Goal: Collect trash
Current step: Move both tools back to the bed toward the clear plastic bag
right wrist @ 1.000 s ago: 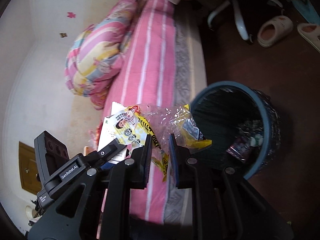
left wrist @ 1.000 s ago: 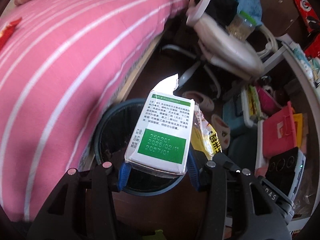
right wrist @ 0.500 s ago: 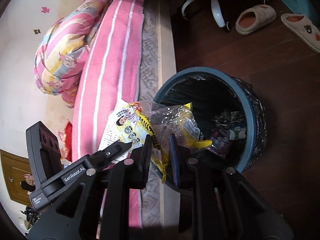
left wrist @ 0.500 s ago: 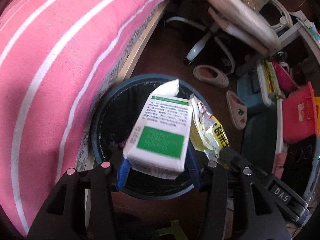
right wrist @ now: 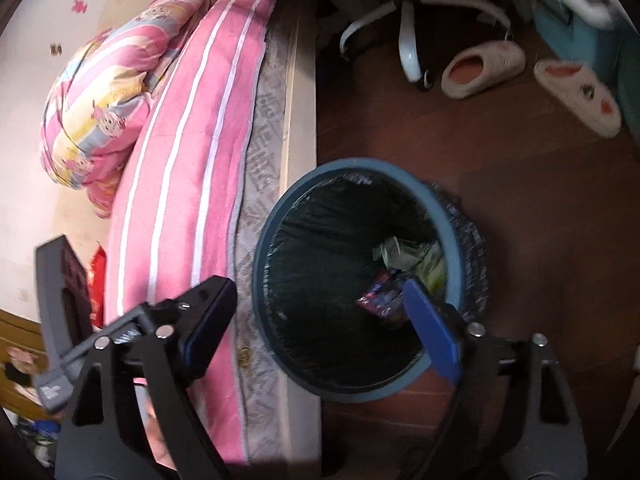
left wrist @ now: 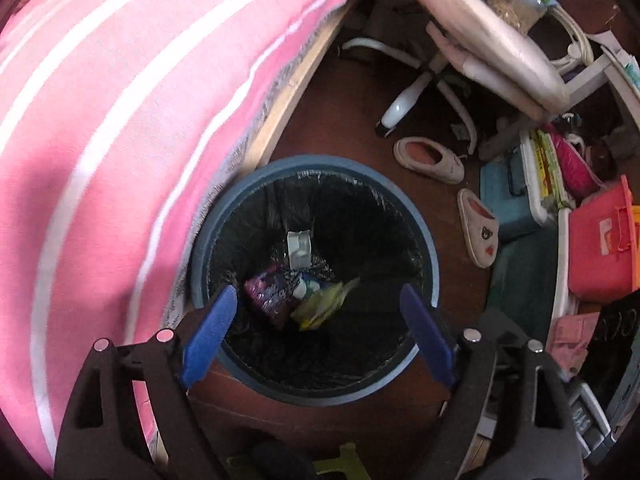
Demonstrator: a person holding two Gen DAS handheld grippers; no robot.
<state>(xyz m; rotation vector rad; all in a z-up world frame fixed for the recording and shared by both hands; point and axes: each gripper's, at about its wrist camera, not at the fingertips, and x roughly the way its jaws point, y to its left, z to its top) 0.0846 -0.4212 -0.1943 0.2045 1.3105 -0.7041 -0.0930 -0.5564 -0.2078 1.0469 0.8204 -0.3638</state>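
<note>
A round blue trash bin (left wrist: 424, 236) with a black liner stands on the floor beside the bed. Inside it lie the white carton (left wrist: 298, 246), a yellow crinkled wrapper (left wrist: 322, 304) and a purple packet (left wrist: 266, 292). My left gripper (left wrist: 316, 296) hangs right over the bin mouth, its jaws opening wide with nothing between the blue pads. In the right wrist view the same bin (right wrist: 264, 248) sits below my right gripper (right wrist: 320, 292), whose jaws are also opening and hold nothing. The wrapper (right wrist: 416, 258) and purple packet (right wrist: 380, 296) show against the liner there.
The pink striped bed (left wrist: 100, 140) runs along the bin's left side, with a folded quilt (right wrist: 104, 100) at its far end. Two slippers (left wrist: 430, 154) (left wrist: 478, 232), an office chair base (left wrist: 404, 104) and stacked boxes (left wrist: 596, 244) crowd the floor to the right.
Both grippers let go: the left released the white carton and the right released the yellow wrapper, and both pieces now lie in the bin. Both hands sank closer to the bin.
</note>
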